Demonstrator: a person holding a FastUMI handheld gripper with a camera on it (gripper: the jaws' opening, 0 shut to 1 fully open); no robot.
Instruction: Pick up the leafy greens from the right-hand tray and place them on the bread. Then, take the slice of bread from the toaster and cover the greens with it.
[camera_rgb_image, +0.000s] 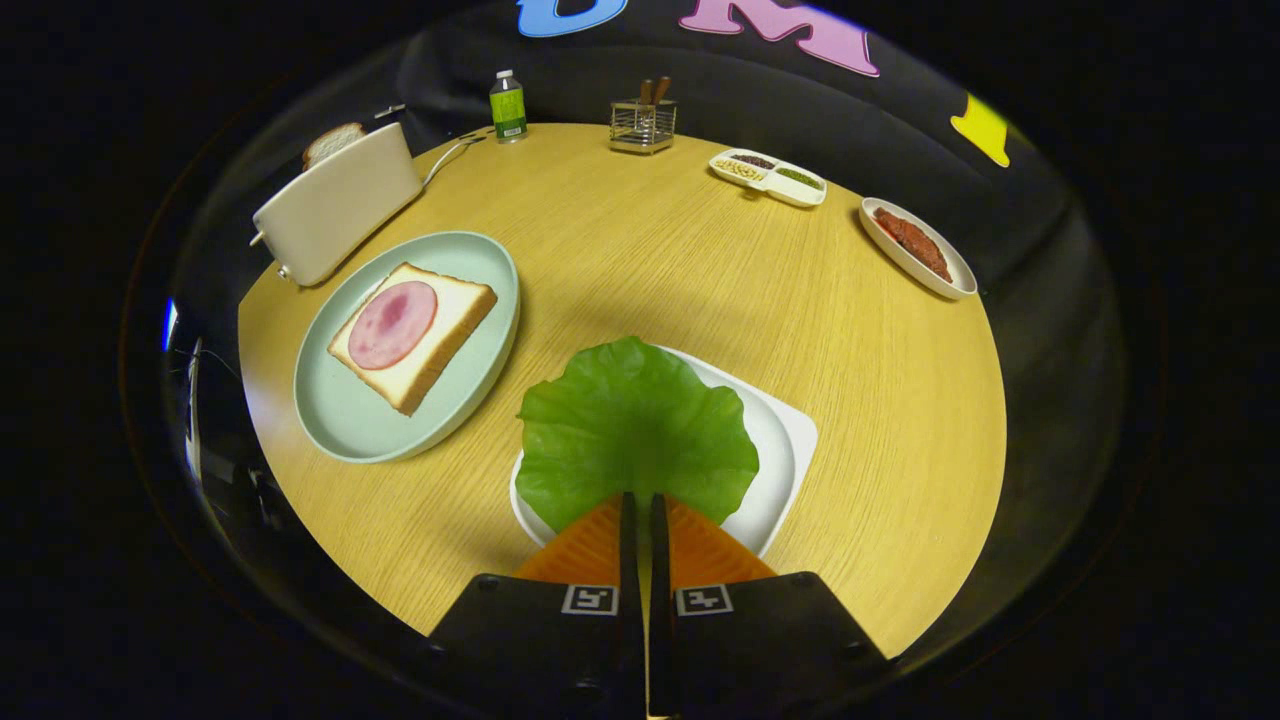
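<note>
Desk: round wooden top is carrying everything.
Tongs: fingers are pinching together on the near edge of the leaf.
Leaf: lying over the white tray.
Bread: sitting at 10 o'clock on a plate.
Toaster: standing at 11 o'clock, holding a slice.

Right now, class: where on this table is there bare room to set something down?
Bare wood spreads between the white tray, the divided dish and the meat dish. It is crowded where the toaster meets the green plate. The gripper is shut on the lettuce leaf.
</note>
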